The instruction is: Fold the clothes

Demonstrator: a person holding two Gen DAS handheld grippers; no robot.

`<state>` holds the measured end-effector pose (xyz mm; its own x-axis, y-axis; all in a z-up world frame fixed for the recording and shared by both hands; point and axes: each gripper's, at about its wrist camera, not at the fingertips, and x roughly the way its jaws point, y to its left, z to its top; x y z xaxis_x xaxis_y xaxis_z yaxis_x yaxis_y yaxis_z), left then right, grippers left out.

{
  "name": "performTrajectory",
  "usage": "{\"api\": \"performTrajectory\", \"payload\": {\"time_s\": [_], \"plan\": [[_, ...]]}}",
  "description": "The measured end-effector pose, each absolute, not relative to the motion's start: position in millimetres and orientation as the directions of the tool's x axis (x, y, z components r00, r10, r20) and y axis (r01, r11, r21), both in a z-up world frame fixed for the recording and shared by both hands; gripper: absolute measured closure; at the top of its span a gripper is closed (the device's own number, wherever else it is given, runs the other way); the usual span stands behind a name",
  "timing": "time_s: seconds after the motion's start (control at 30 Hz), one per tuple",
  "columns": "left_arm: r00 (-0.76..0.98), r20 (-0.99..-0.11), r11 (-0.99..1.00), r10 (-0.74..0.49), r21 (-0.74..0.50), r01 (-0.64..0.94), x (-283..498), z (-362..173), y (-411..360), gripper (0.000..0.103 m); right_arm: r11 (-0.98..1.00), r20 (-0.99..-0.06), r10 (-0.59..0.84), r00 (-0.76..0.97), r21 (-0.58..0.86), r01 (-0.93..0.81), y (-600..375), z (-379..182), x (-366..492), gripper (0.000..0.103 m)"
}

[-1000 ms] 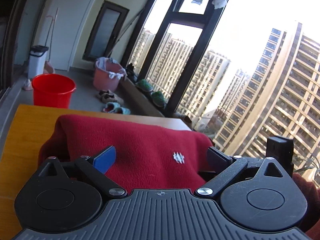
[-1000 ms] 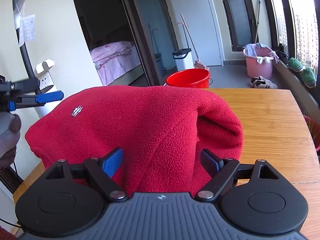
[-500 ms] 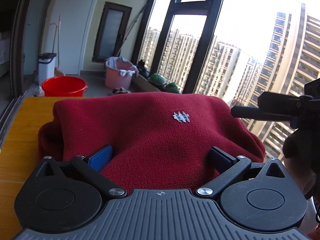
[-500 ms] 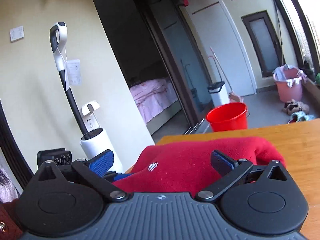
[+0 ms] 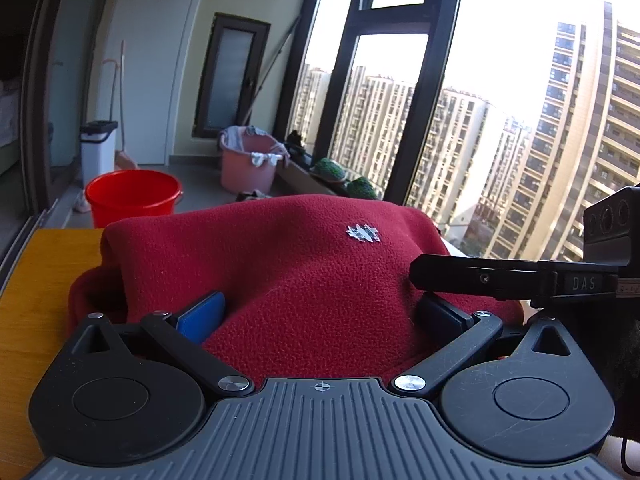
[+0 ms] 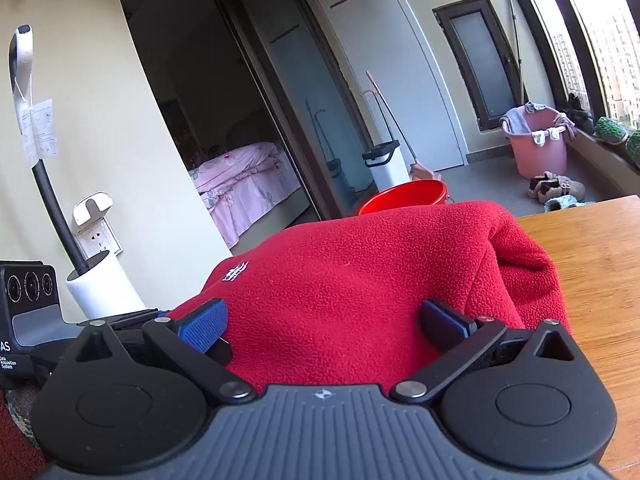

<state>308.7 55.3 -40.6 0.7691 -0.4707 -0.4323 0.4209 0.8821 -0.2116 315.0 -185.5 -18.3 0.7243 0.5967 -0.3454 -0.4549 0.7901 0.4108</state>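
On the wooden tabletop (image 6: pixel 592 264) the folded red fleece (image 5: pixel 288 272) sits bunched between both spread jaws, left gripper (image 5: pixel 320 312) and right gripper (image 6: pixel 324 320) flanking it wide open, gripping nothing, probably to square it

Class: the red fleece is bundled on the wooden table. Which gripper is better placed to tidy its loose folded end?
Probably the right gripper. Its view shows the red fleece with its folded end near its right-hand finger, over the wooden table. The left gripper faces the logo side.
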Motion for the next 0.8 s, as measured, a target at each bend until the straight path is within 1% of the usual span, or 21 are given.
{"api": "performTrajectory", "payload": {"time_s": [0.1, 0.17, 0.23, 0.37, 0.43, 0.5, 0.63, 0.7, 0.77, 0.8], "plan": [[0.762, -0.437, 0.878, -0.479, -0.213, 0.43, 311.9, -39.3, 58.3, 0.0, 0.802, -0.361, 0.575, 0.734, 0.426, -0.419, -184.3, -8.3, 313.5, 0.0], [0.755, -0.439, 0.873, -0.486, -0.216, 0.437, 312.7, -38.3, 61.2, 0.0, 0.789, -0.315, 0.576, 0.754, 0.456, -0.412, -190.8, 1.5, 305.7, 0.0], [0.753, -0.437, 0.871, -0.491, -0.216, 0.442, 312.8, -38.6, 62.6, 0.0, 0.795, -0.268, 0.542, 0.797, 0.47, -0.383, -201.3, 8.7, 299.3, 0.0], [0.752, -0.435, 0.868, -0.496, -0.211, 0.451, 312.7, -38.8, 63.5, 0.0, 0.817, -0.336, 0.512, 0.791, 0.476, -0.326, -207.2, -6.8, 307.3, 0.0], [0.751, -0.434, 0.866, -0.498, -0.203, 0.457, 313.0, -38.9, 64.1, 0.0, 0.83, -0.373, 0.508, 0.777, 0.454, -0.324, -202.8, -20.7, 309.8, 0.0], [0.751, -0.432, 0.865, -0.499, -0.196, 0.462, 314.4, -39.2, 64.6, 0.0, 0.837, -0.364, 0.5, 0.786, 0.434, -0.333, -199.0, -25.8, 308.9, 0.0], [0.752, -0.443, 0.871, -0.488, -0.19, 0.453, 313.2, -32.5, 65.4, 0.0, 0.826, -0.348, 0.504, 0.79, 0.46, -0.324, -200.0, -28.6, 310.4, 0.0], [0.768, -0.435, 0.879, -0.47, -0.151, 0.453, 296.2, -18.8, 63.6, 0.0, 0.825, -0.343, 0.503, 0.794, 0.463, -0.323, -202.3, -29.6, 308.4, 0.0], [0.769, -0.406, 0.861, -0.494, -0.11, 0.496, 277.4, -7.6, 63.3, 0.0, 0.818, -0.326, 0.508, 0.798, 0.474, -0.327, -208.5, -33.7, 305.4, 0.0], [0.765, -0.408, 0.858, -0.498, -0.101, 0.504, 270.5, -6.0, 63.8, 0.0, 0.816, -0.314, 0.508, 0.802, 0.474, -0.331, -209.1, -35.7, 303.7, 0.0]]}}
